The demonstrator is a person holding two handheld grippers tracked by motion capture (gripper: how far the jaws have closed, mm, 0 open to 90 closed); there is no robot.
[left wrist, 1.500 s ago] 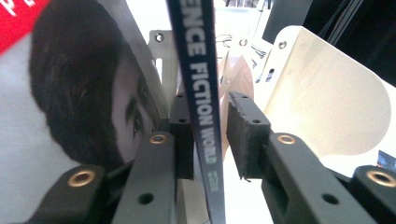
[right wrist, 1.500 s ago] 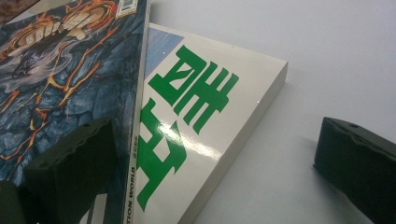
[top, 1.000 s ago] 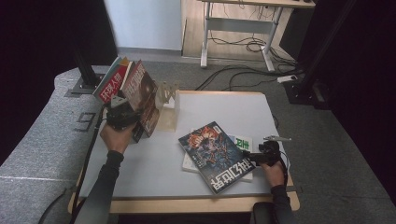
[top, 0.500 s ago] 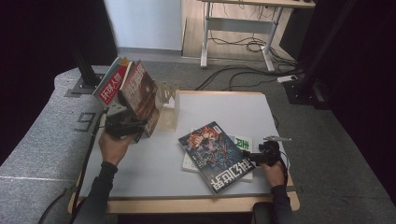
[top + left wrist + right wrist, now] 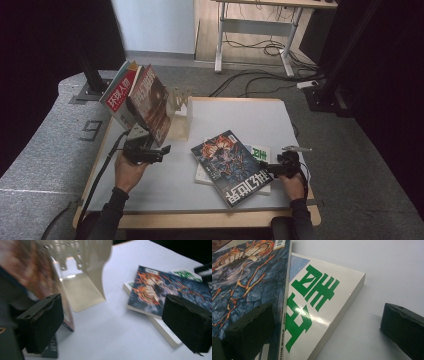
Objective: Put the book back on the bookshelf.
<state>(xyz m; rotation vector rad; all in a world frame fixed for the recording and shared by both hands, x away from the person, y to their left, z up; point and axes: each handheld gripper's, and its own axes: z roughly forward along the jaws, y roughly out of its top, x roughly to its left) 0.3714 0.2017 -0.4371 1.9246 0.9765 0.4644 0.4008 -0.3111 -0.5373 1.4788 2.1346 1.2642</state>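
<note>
Two books lean upright against a beige bookend (image 5: 180,107) at the table's back left: a red one (image 5: 119,95) and a brown-cover magazine (image 5: 152,102). My left gripper (image 5: 161,151) hangs just in front of them; its jaws have just been opening, and they stand open with nothing between them (image 5: 112,325). A blue magazine (image 5: 230,165) lies flat on a white book with green characters (image 5: 259,151). My right gripper (image 5: 266,171) is open at that stack's right corner, one jaw over the blue magazine (image 5: 244,277), the other over bare table beside the white book (image 5: 317,297).
The white table (image 5: 235,117) has free room in the middle and at the back right. In the left gripper view the bookend (image 5: 85,277) is straight ahead and the blue magazine (image 5: 162,292) lies to the right. Desk legs and cables stand on the floor beyond.
The left gripper has drawn away from the leaning books, toward the near edge and to the right, and a little lower. Its jaws have opened. The right gripper has not moved.
</note>
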